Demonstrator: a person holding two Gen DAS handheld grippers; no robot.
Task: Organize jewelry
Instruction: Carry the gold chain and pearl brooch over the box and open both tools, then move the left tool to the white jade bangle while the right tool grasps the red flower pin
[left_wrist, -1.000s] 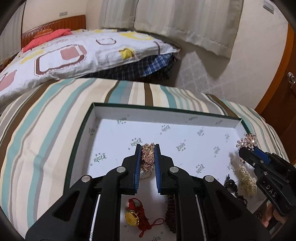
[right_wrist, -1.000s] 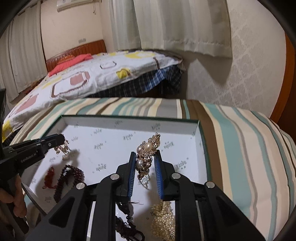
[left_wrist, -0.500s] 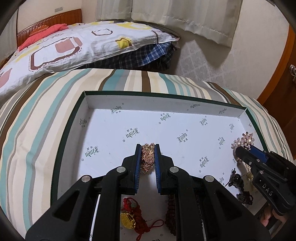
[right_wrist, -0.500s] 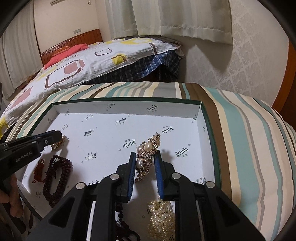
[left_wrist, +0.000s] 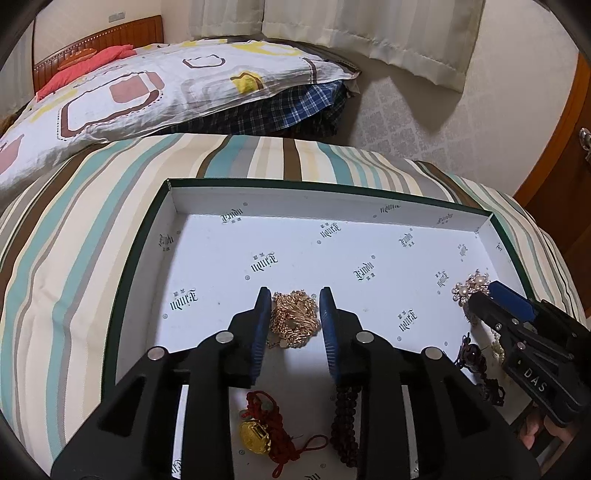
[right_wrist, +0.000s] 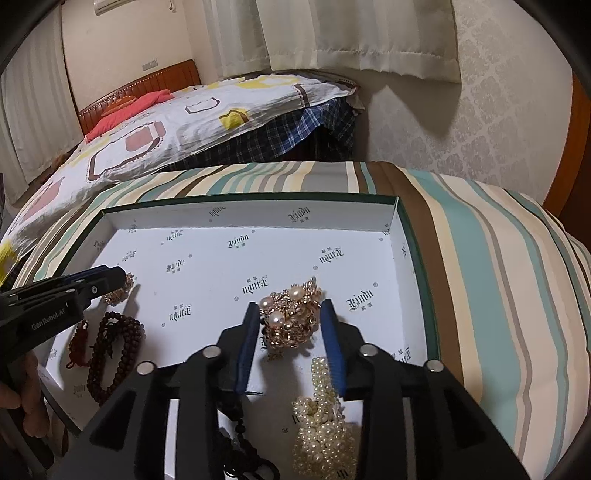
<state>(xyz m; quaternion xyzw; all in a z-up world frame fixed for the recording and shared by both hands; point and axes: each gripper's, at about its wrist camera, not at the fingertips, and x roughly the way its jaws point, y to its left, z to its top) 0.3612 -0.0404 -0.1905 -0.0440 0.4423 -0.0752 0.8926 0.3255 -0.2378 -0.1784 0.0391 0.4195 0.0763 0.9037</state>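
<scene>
A white-lined box (left_wrist: 288, 195) with a green rim lies on a striped bed. In the left wrist view a heap of gold chain (left_wrist: 294, 318) rests on the box floor between the opening jaws of my left gripper (left_wrist: 294, 295); the pads stand clear of it. In the right wrist view a gold and pearl piece (right_wrist: 291, 317) lies on the floor between the opening jaws of my right gripper (right_wrist: 290, 306), also untouched. The left gripper (right_wrist: 118, 277) shows at the left of that view, the right gripper (left_wrist: 484, 291) at the right of the other.
Also in the box: a red cord with a gold charm (left_wrist: 262, 432), dark wooden beads (right_wrist: 114, 350), white pearl strands (right_wrist: 321, 417) and dark beads (left_wrist: 476, 362). A bed with a patterned quilt (left_wrist: 147, 81) lies beyond; a wooden door (left_wrist: 554, 129) at right.
Both grippers have opened and let go: the gold chain and the pearl piece now lie on the box floor between parted jaws. Both tilted a little further down toward the box.
</scene>
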